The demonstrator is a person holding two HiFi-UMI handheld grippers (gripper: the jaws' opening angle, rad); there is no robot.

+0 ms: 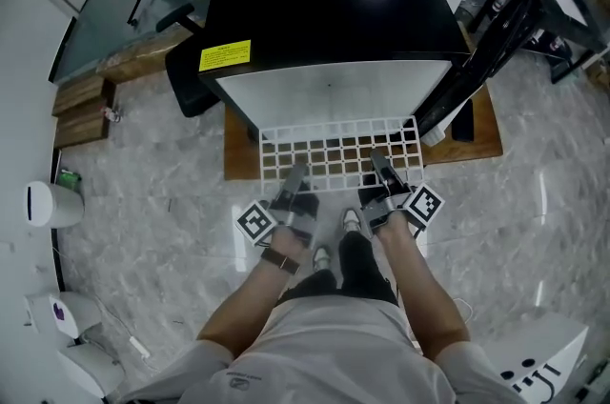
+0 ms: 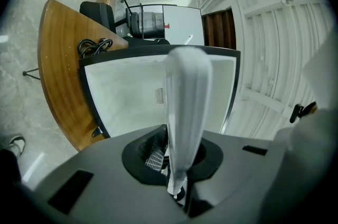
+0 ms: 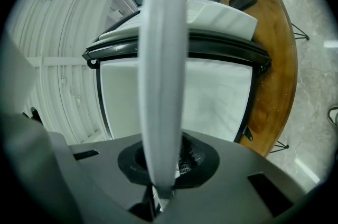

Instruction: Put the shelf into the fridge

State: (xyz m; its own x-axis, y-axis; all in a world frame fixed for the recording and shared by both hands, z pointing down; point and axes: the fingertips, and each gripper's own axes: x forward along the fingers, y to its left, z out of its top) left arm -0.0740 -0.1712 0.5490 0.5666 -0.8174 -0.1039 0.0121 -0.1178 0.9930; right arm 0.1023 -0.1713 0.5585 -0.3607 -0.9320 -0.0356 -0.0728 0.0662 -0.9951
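A white wire-grid shelf (image 1: 338, 150) is held level in front of the black fridge (image 1: 334, 2), with its far edge at the open white interior (image 1: 329, 92). My left gripper (image 1: 292, 181) is shut on the shelf's near edge at the left. My right gripper (image 1: 379, 166) is shut on that edge at the right. In the left gripper view the shelf (image 2: 186, 106) shows edge-on as a white bar running toward the fridge cavity (image 2: 132, 96). The right gripper view shows the same bar (image 3: 162, 59) before the cavity (image 3: 211, 96). The jaw tips are hidden by the shelf.
The fridge stands on a low wooden platform (image 1: 477, 140) on a marble floor. A black office chair (image 1: 191, 78) sits at its left and a dark stand (image 1: 496, 40) leans at its right. Wooden blocks (image 1: 81, 107) and a white bin (image 1: 48, 202) lie farther left. Cables (image 2: 95, 47) rest on the platform.
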